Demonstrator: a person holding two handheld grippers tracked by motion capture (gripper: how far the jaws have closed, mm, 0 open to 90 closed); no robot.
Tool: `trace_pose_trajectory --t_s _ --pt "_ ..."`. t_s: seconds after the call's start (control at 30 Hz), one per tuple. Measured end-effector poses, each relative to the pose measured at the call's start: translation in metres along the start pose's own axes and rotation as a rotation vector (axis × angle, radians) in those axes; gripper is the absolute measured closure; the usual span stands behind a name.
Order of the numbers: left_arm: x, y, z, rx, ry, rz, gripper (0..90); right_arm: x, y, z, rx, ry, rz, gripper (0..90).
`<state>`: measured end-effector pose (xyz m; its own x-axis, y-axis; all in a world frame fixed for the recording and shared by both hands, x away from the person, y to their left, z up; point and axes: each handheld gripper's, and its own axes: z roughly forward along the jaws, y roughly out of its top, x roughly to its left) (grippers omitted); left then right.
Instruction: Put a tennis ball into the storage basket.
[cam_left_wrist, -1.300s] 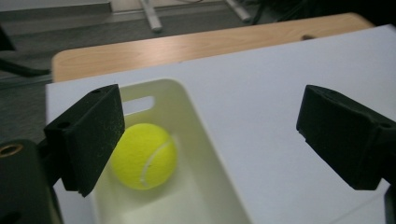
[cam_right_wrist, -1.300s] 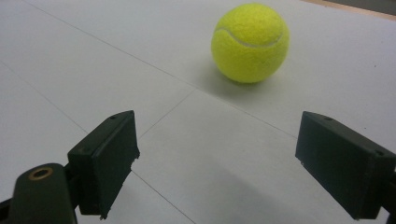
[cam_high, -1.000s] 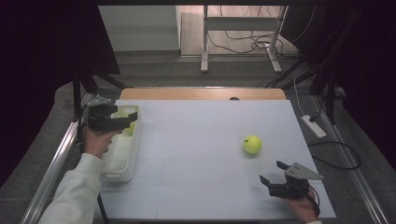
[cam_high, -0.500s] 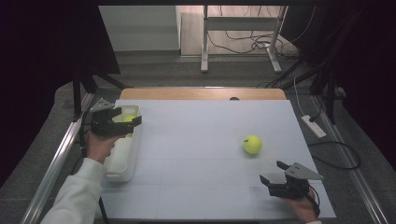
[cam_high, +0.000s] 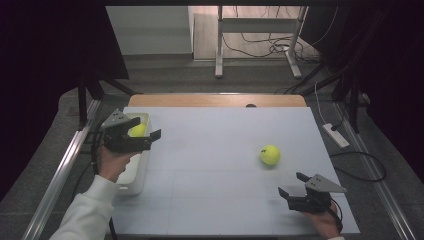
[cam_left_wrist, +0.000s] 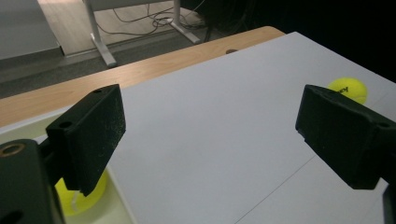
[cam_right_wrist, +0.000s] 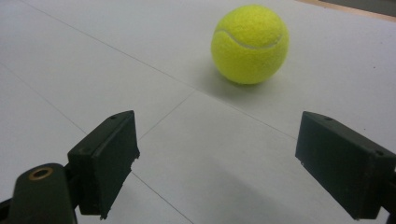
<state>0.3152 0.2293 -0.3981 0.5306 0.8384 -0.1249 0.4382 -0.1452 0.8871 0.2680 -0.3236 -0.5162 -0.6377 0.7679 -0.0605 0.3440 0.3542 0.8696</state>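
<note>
Left gripper (cam_high: 142, 134) sits at the left of the high view, jaws spread and empty, held over the white bin (cam_high: 131, 180) by a hand with a white sleeve (cam_high: 85, 215) rising from the lower left. One yellow tennis ball (cam_high: 137, 130) lies in the bin's far end, just behind the jaws. Over at the lower right, the right gripper (cam_high: 293, 185) rests low near the table's (cam_high: 215, 150) near edge, jaws parted, nothing between them. A second tennis ball (cam_high: 270, 154) lies on the white tabletop right of centre, near that gripper but apart from it.

Switching to the left gripper view: its gripper (cam_left_wrist: 210, 135) has both black jaws wide apart, bare table between. The ball in the bin (cam_left_wrist: 77, 198) peeks out at the lower left under the left jaw. At the upper right the far ball (cam_left_wrist: 348, 88) shows dark lettering, too small to read.

Right gripper view now: the gripper (cam_right_wrist: 217, 158) is open and empty, and the ball (cam_right_wrist: 250, 44) is ahead at upper centre, white seam showing, clear of both jaws.
</note>
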Motion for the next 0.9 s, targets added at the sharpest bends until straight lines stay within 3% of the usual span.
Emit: trace_pose_trajectory --t_s 0.4,0.9 --pt "-0.015 0.000 0.009 0.003 -0.046 0.016 9.5 0.000 0.000 0.000 0.000 -0.002 -0.001 12.7" --pt "-0.038 0.000 0.036 0.019 -0.128 0.033 9.5 -0.001 0.000 0.001 -0.001 -0.002 -0.002 12.7"
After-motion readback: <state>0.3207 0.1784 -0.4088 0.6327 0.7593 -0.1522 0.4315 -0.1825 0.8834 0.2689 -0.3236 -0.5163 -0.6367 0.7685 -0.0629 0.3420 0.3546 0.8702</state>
